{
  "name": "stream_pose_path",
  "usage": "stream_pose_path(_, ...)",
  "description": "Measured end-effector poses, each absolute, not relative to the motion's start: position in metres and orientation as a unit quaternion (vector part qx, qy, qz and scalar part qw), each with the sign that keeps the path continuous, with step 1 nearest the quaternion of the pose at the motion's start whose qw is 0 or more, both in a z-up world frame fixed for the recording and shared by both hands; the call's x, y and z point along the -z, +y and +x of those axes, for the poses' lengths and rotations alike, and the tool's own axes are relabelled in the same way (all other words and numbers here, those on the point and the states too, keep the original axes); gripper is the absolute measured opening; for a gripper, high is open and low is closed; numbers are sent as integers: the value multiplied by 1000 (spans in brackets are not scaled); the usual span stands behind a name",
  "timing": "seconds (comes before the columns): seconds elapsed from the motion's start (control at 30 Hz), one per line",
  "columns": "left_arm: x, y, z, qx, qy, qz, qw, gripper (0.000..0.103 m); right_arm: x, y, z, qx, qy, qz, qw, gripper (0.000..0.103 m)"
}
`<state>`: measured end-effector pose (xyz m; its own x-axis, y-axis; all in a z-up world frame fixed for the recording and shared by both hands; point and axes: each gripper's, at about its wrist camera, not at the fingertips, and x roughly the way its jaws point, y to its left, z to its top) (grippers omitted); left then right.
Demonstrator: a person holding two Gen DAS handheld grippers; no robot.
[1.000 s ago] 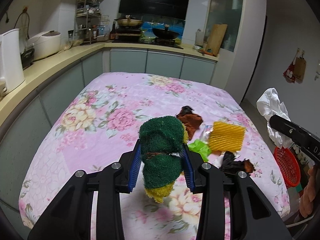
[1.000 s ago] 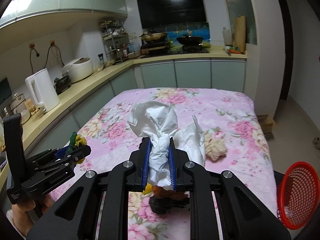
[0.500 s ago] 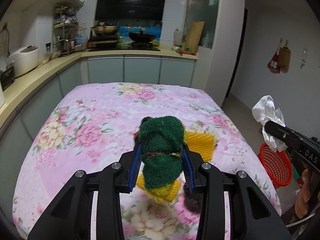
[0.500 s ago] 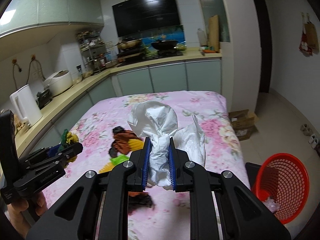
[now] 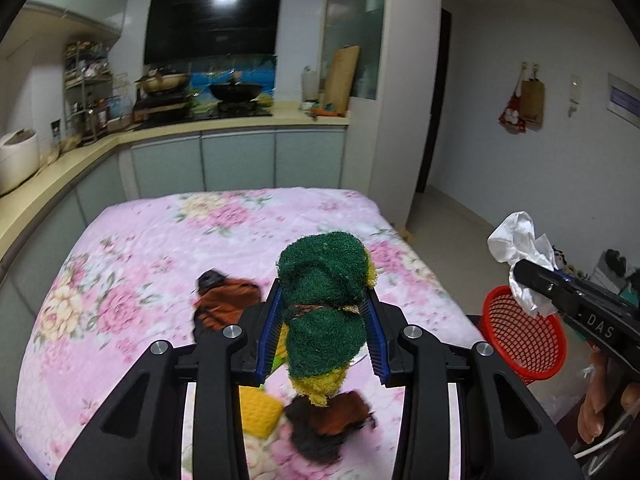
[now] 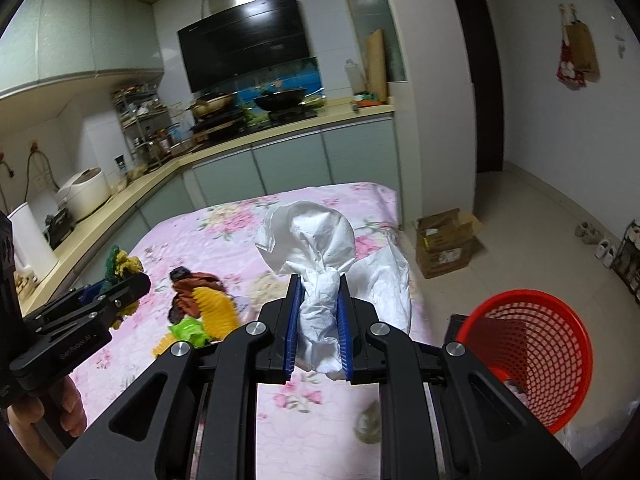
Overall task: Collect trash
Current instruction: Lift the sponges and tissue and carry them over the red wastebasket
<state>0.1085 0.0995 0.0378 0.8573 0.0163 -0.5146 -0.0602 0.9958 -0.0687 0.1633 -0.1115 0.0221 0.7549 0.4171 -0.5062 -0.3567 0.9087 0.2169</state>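
My left gripper (image 5: 323,312) is shut on a green and yellow scouring sponge (image 5: 326,308), held above the floral table (image 5: 160,240). My right gripper (image 6: 319,312) is shut on crumpled white tissue (image 6: 316,248), above the table's right side. The red mesh basket (image 6: 532,344) stands on the floor to the right of the table; it also shows in the left wrist view (image 5: 524,336). On the table lie brown scraps (image 5: 224,304), a yellow ridged piece (image 6: 214,308) and a green wrapper (image 6: 188,328). The left gripper also shows in the right wrist view (image 6: 120,280).
A kitchen counter (image 6: 224,144) with a stove, rice cooker (image 6: 84,192) and kettle (image 6: 28,236) runs behind and left of the table. A cardboard box (image 6: 446,240) sits on the floor beyond the table. A small beige scrap (image 6: 370,424) lies near the table's front.
Both grippers have swung to the right with their loads held. The red basket has come further into both views and looks nearer.
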Motion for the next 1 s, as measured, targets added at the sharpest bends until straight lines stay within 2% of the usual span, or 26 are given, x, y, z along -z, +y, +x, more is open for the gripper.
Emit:
stream_pose_path(0.53, -37, 17, 143, 54, 260, 7, 964, 36, -11, -185, 170, -134, 282, 84, 946, 17)
stream_pose_path(1.0, -4, -68, 185, 155, 308, 34, 938, 36, 15, -250, 180, -56, 310, 108, 943, 17)
